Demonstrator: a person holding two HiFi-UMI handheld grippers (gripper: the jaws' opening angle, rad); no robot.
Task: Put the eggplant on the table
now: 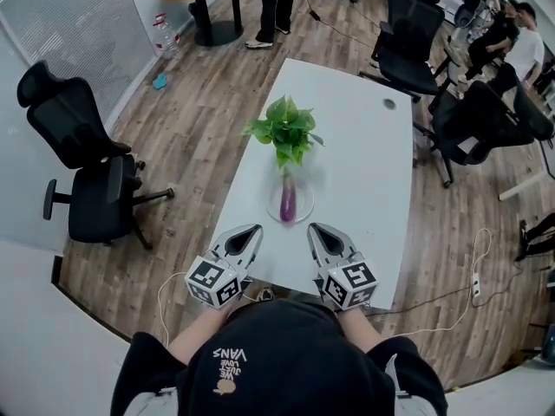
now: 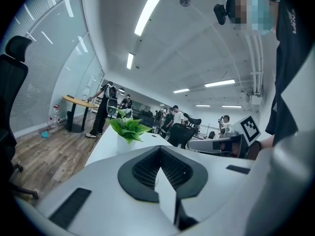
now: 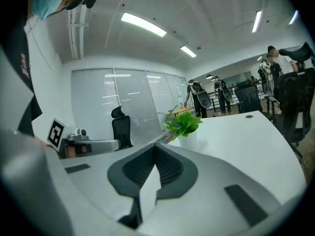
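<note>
Left hand-held gripper (image 1: pixel 252 231), right hand-held gripper (image 1: pixel 315 230): jaws together, both empty. Eggplant (image 1: pixel 287 203): on plate (image 1: pixel 303 213), just ahead, between both tips; plant (image 1: pixel 284 130) directly beyond. Risk: unopened jaws would likely shove the eggplant, skidding the plate into the plant.

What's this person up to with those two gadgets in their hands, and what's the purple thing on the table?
A person stands at the near end of a white table, holding a left gripper and a right gripper, one in each hand. Both are shut and hold nothing, and they hover by the table's near edge. The purple thing is an eggplant lying on a round plate just in front of a potted plant. Neither gripper touches it, so it has not yet been moved onto the table.
</note>
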